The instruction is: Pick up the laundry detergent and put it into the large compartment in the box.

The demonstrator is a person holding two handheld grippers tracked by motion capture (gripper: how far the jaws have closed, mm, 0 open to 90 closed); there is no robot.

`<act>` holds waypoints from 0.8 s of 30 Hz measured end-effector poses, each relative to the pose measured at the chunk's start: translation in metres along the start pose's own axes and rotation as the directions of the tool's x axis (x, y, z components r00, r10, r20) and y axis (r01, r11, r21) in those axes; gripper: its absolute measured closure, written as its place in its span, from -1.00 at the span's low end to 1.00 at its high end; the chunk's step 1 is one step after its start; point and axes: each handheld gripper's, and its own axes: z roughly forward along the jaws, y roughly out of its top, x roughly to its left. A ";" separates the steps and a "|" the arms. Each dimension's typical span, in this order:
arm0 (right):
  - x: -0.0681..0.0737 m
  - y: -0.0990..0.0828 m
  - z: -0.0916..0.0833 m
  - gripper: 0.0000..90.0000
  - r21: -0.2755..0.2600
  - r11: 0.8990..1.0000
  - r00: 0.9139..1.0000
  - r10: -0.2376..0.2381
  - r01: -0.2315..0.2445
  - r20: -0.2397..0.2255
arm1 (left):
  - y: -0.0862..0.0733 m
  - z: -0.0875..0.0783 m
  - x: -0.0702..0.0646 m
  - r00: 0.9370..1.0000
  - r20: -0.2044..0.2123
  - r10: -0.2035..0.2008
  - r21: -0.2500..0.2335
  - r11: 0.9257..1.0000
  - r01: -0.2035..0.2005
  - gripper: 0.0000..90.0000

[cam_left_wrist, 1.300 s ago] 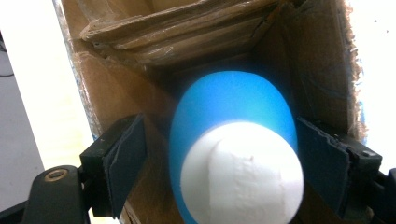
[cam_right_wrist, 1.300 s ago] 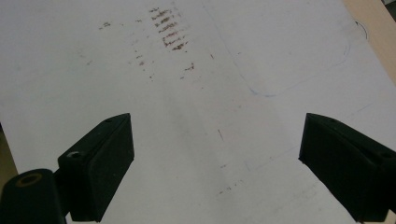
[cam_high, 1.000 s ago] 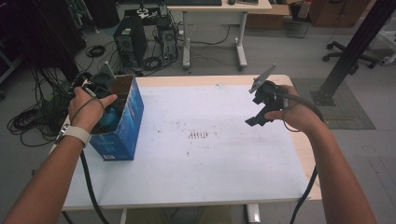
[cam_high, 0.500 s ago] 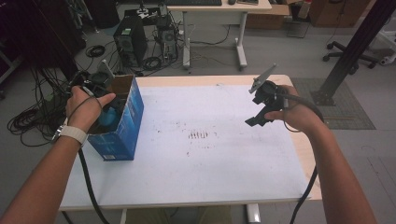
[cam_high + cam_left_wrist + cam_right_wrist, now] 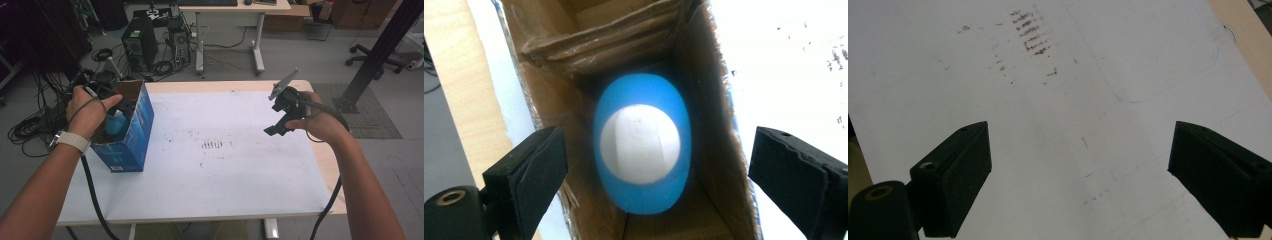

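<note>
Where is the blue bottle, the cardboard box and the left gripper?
blue bottle (image 5: 642,145): left gripper view, its white cap.
cardboard box (image 5: 131,139): high view, its blue outer side.
left gripper (image 5: 656,180): left gripper view, midway between open jaws.

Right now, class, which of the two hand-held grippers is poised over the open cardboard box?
The left hand-held gripper: its open jaws flank the blue object lying in the box. The right hand-held gripper hovers above bare white table.
</note>
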 end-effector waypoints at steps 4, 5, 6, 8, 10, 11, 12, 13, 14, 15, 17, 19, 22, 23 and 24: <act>0.001 0.000 -0.001 -0.77 -0.001 1.000 1.000 0.000 0.000 0.000 | 0.000 -0.009 -0.005 1.000 -0.004 0.020 -0.008 1.000 -0.020 -0.80; 0.001 0.000 -0.001 -0.77 -0.003 1.000 1.000 0.001 -0.001 0.000 | 0.000 -0.011 -0.007 1.000 -0.005 0.025 -0.013 1.000 -0.025 -0.80; 0.001 0.000 -0.001 -0.77 -0.002 1.000 1.000 0.001 -0.001 0.000 | 0.000 -0.014 -0.008 1.000 -0.002 0.031 -0.012 0.999 -0.031 -0.80; 0.001 0.000 -0.002 -0.77 -0.002 1.000 1.000 0.001 -0.001 0.000 | 0.000 -0.018 -0.011 0.999 -0.001 0.040 -0.015 0.999 -0.040 -0.80; 0.002 0.000 -0.002 -0.77 0.003 1.000 1.000 0.000 0.000 0.001 | 0.001 -0.022 -0.013 0.999 0.005 0.049 -0.023 0.999 -0.049 -0.80; 0.002 0.000 -0.002 -0.77 0.002 1.000 1.000 -0.001 0.001 0.001 | 0.001 -0.024 -0.013 0.999 0.010 0.054 -0.024 0.998 -0.053 -0.80; 0.002 0.000 -0.003 -0.77 0.001 1.000 1.000 0.000 0.000 0.002 | 0.001 -0.026 -0.015 0.998 0.012 0.060 -0.023 0.998 -0.060 -0.79; 0.002 0.000 -0.003 -0.77 0.000 1.000 1.000 0.000 0.000 0.002 | 0.001 -0.028 -0.016 0.998 0.009 0.070 -0.023 0.997 -0.070 -0.79; 0.003 0.000 -0.003 -0.77 0.000 1.000 1.000 0.000 0.000 0.002 | 0.000 -0.029 -0.018 0.997 0.009 0.078 -0.024 0.997 -0.078 -0.79; 0.003 0.000 -0.003 -0.77 0.001 1.000 1.000 0.000 0.000 0.003 | 0.000 -0.031 -0.019 0.996 0.014 0.083 -0.026 0.996 -0.083 -0.79; 0.003 0.000 -0.004 -0.77 0.001 1.000 1.000 0.001 -0.001 0.004 | 0.000 -0.034 -0.021 0.995 0.014 0.094 -0.028 0.995 -0.094 -0.79; 0.004 0.000 -0.004 -0.77 0.000 1.000 1.000 0.001 -0.001 0.004 | -0.001 -0.038 -0.023 0.994 0.016 0.106 -0.029 0.994 -0.105 -0.78; 0.004 0.000 -0.006 -0.77 0.001 1.000 1.000 0.001 -0.001 0.005 | -0.002 -0.042 -0.026 0.992 0.023 0.122 -0.030 0.992 -0.121 -0.78; 0.004 -0.001 -0.006 -0.77 0.001 1.000 1.000 -0.001 0.001 0.007 | -0.003 -0.043 -0.026 0.991 0.022 0.131 -0.027 0.991 -0.130 -0.78; 0.004 -0.001 -0.006 -0.77 0.000 1.000 1.000 0.001 -0.001 0.008 | -0.004 -0.044 -0.027 0.990 0.023 0.136 -0.027 0.990 -0.136 -0.78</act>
